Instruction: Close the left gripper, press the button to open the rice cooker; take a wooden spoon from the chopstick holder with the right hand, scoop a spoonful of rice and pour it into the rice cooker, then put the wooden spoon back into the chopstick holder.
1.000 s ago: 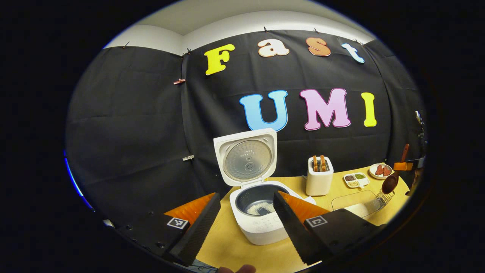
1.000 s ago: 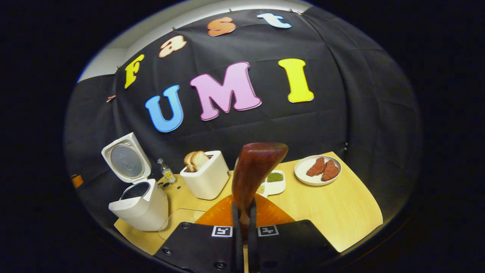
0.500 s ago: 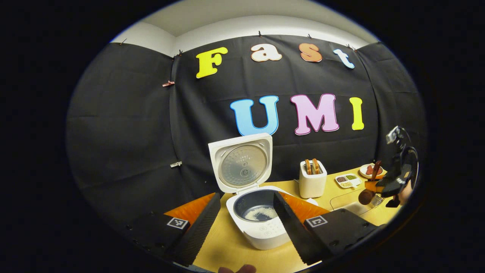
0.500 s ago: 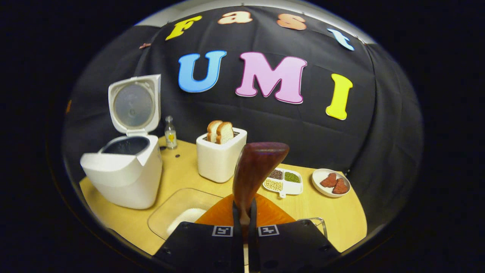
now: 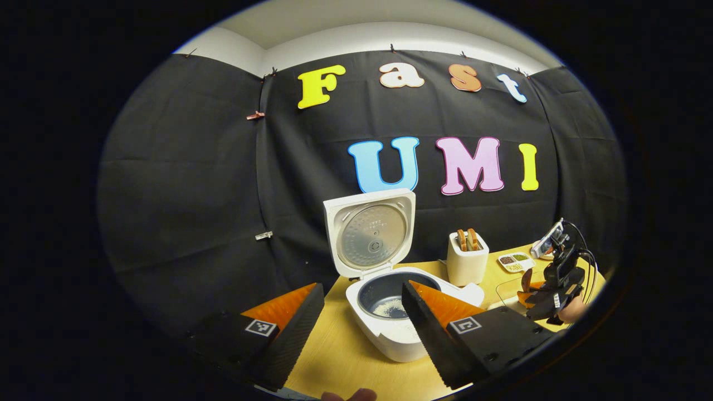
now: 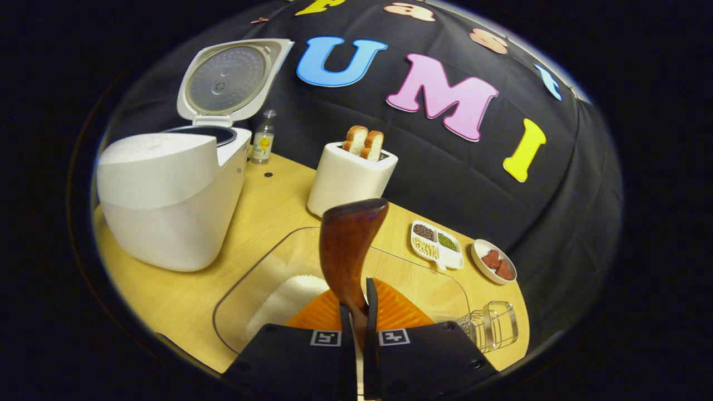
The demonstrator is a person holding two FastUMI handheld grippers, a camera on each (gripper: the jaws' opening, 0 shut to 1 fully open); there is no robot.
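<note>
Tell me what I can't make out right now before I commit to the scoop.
- Wooden spoon, right gripper view: its bowl faces away, so what it holds is hidden.
- Rice tray, right gripper view: the right tongs cover its near part.
- Rice cooker, left gripper view: a finger of the left tongs covers its front.
- Holder, right gripper view: cut off, contents unclear.

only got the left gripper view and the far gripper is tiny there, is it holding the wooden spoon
Observer: yes, the right gripper view shows the right tongs shut on the wooden spoon handle.
Operator: where's the spoon bowl
Observer: over the clear rice container, above the rice heap, not in it.
Operator: anything behind the cooker
Observer: a small glass bottle stands beside the rice cooker, by the wall.
</note>
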